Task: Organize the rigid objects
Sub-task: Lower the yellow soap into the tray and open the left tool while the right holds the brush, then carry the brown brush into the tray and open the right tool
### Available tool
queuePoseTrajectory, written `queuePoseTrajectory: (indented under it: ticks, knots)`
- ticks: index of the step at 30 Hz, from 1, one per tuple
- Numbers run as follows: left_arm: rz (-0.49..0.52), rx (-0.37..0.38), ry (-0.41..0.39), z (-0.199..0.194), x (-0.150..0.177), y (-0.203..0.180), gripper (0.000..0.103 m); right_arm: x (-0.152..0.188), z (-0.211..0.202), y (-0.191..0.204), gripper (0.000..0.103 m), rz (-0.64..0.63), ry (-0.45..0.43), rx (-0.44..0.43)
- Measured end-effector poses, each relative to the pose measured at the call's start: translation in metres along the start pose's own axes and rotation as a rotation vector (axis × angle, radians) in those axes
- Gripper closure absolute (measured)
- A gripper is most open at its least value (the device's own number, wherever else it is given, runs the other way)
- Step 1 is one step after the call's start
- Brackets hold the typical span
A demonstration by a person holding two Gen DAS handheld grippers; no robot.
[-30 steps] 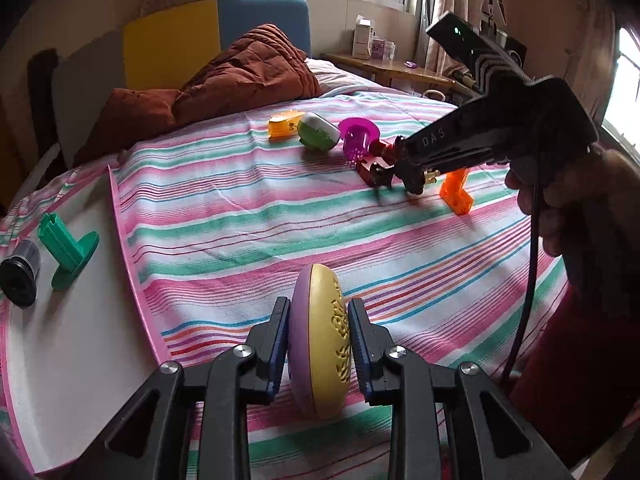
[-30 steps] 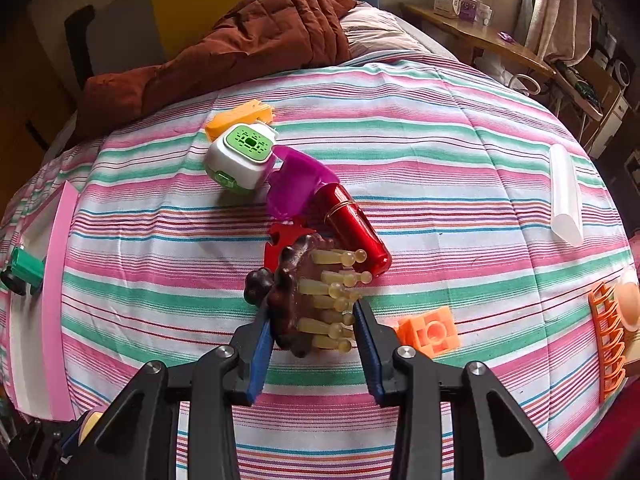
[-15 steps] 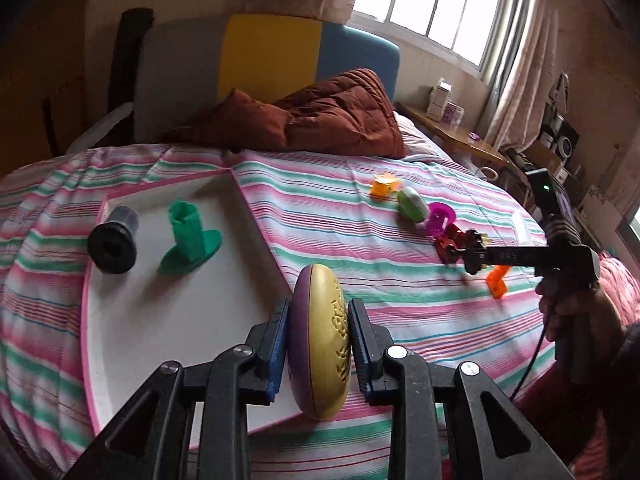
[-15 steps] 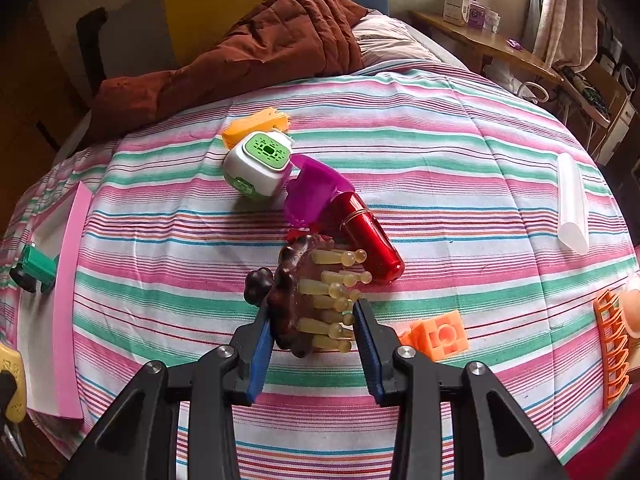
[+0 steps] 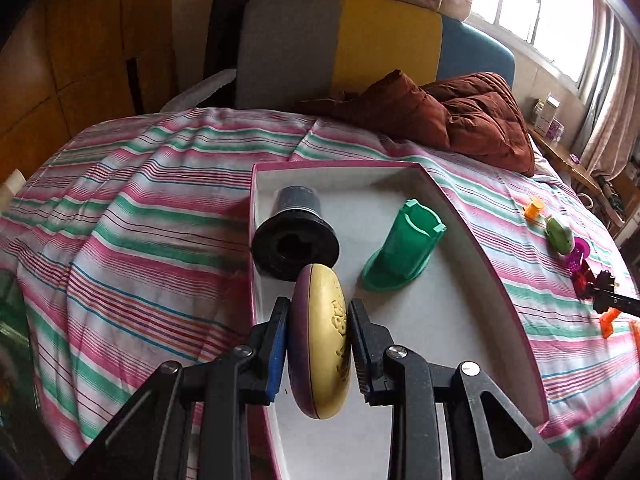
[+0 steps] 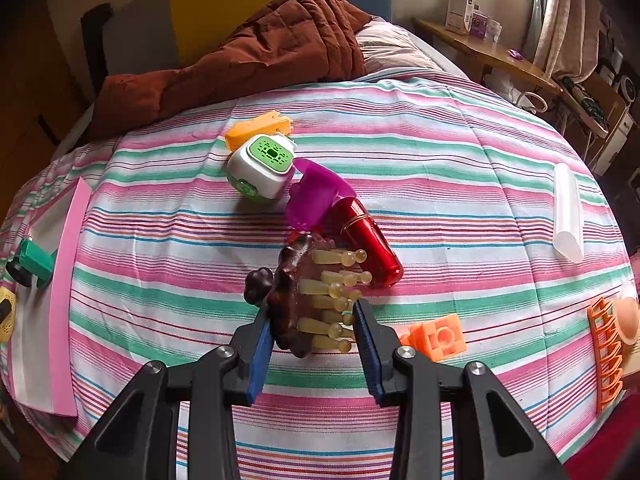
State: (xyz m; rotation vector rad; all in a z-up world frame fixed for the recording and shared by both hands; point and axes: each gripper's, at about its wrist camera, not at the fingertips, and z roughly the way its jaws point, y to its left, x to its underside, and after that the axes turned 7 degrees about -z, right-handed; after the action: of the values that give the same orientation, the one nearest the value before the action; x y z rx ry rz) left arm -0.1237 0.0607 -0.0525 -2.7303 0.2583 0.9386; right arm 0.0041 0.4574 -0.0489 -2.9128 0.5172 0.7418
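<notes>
two claws, each clamped on one piece

two grips were on at once. our left claw (image 5: 319,346) was clamped on the yellow disc (image 5: 323,342), pads pressed on its flat faces, so it stood on edge between the fingers with the embossed side facing right. we judged that hold sensible: a thin, hard disc offers little else to pinch. the disc hung over the near end of the white tray (image 5: 448,320), just in front of the black cap (image 5: 295,242) and the green stand (image 5: 402,248) already lying in it. that is why we had it there, we judged: the tray is where the sorted pieces go, and bare floor showed to the right of the disc.

our right claw (image 6: 314,330) was clamped on the brown brush (image 6: 292,300), one pad on its dark back, the other against the pale bristle tips. the brush sat over the striped sheet (image 6: 440,184), close to the red tube (image 6: 370,240), with the purple piece (image 6: 316,196), the green cube (image 6: 262,168) and the orange block (image 6: 438,338) unsorted around it. whether the brush touched the sheet we could not tell.

both claws pointed steeply downward. the left looked along the tray's length toward the headboard; the right aimed at the middle of the bed, tray edge (image 6: 64,280) far to its left.
</notes>
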Motion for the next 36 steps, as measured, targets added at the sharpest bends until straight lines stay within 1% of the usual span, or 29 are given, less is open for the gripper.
queuePoseTrajectory:
  ticks: [4, 6, 8, 10, 12, 14, 16, 18, 20, 28, 31, 36]
  knots:
    - [0.010, -0.035, 0.020, 0.017, -0.001, 0.002, 0.073, 0.000, 0.000, -0.002, 0.065, 0.004, -0.001, 0.000]
    - [0.007, -0.049, 0.009, 0.018, -0.001, 0.003, 0.073, 0.000, -0.001, -0.002, 0.065, 0.002, -0.001, 0.003]
    - [-0.003, -0.049, -0.025, 0.011, -0.002, 0.005, 0.071, 0.000, -0.001, -0.003, 0.065, 0.005, -0.001, 0.005]
    - [-0.003, -0.053, -0.054, 0.003, -0.002, 0.004, 0.065, 0.000, -0.001, -0.003, 0.065, 0.009, -0.003, 0.004]
    - [-0.001, -0.060, -0.074, -0.005, -0.002, 0.003, 0.065, -0.001, -0.002, -0.004, 0.065, 0.011, -0.007, 0.005]
    - [-0.008, -0.071, -0.085, -0.015, -0.001, 0.003, 0.064, -0.001, -0.004, -0.005, 0.065, 0.014, -0.016, 0.003]
    - [-0.025, -0.083, -0.096, -0.026, 0.003, 0.002, 0.055, -0.001, -0.006, -0.006, 0.065, 0.020, -0.025, 0.002]
    - [-0.039, -0.066, -0.101, -0.037, 0.008, -0.001, 0.051, -0.001, -0.008, -0.007, 0.065, 0.026, -0.035, 0.001]
    - [-0.042, -0.054, -0.102, -0.047, 0.015, -0.004, 0.051, -0.002, -0.011, -0.008, 0.065, 0.034, -0.051, -0.005]
    - [0.005, -0.056, -0.119, -0.071, 0.032, -0.018, 0.051, -0.003, -0.027, -0.007, 0.065, 0.038, -0.137, -0.078]
    - [0.005, -0.052, -0.121, -0.076, 0.034, -0.019, 0.051, -0.003, -0.031, -0.003, 0.065, 0.025, -0.155, -0.145]
    - [0.008, -0.039, -0.117, -0.077, 0.035, -0.018, 0.051, -0.003, -0.038, 0.019, 0.065, 0.009, -0.147, -0.244]
